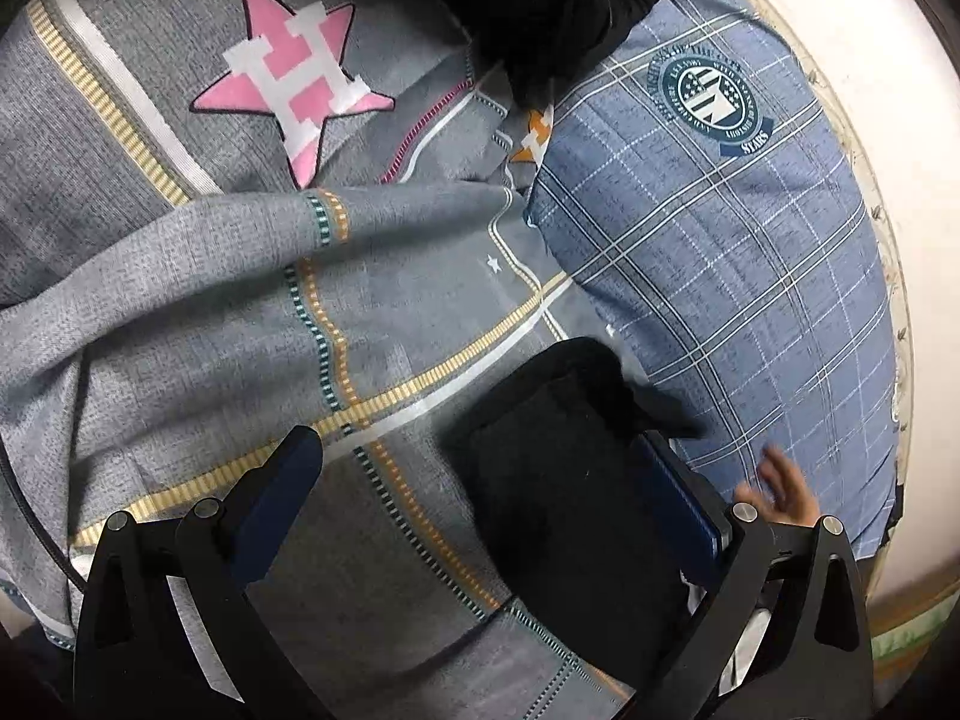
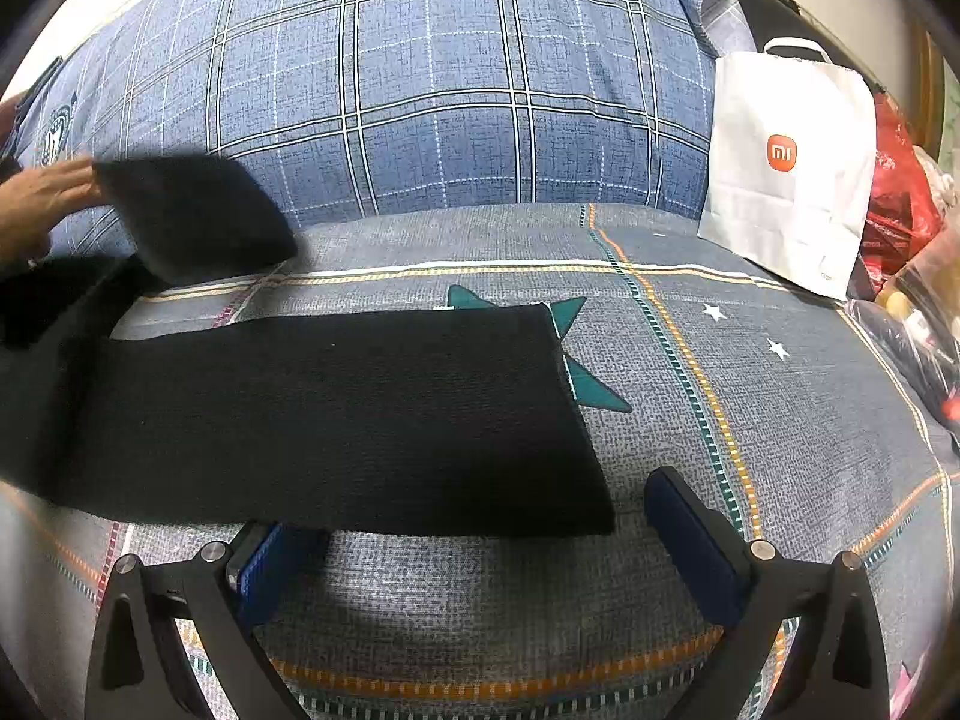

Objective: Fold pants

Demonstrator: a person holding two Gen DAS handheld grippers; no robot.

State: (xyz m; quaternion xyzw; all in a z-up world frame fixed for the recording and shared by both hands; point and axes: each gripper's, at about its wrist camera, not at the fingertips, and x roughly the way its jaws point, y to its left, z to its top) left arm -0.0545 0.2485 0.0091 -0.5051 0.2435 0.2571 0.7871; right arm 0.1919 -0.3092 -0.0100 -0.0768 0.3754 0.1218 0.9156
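Note:
Black pants lie on the bed. In the right wrist view one leg (image 2: 336,414) is spread flat across the grey cover, its cuff end to the right. A second black part (image 2: 192,210) is raised and blurred near a hand (image 2: 42,204) at the left. My right gripper (image 2: 462,510) is open at the flat leg's near edge, and its left finger (image 2: 270,564) is partly under the cloth. In the left wrist view my left gripper (image 1: 480,462) is open wide. A black pant end (image 1: 564,480) lies between its jaws against the right finger (image 1: 684,498).
The grey bed cover (image 1: 180,312) with a pink star (image 1: 294,84) is rumpled. A blue plaid pillow (image 2: 450,90) lies behind the pants. A white paper bag (image 2: 792,174) and red bags (image 2: 900,198) stand at the right. More dark clothing (image 1: 558,6) lies far off. A hand (image 1: 780,486) shows beside the left gripper.

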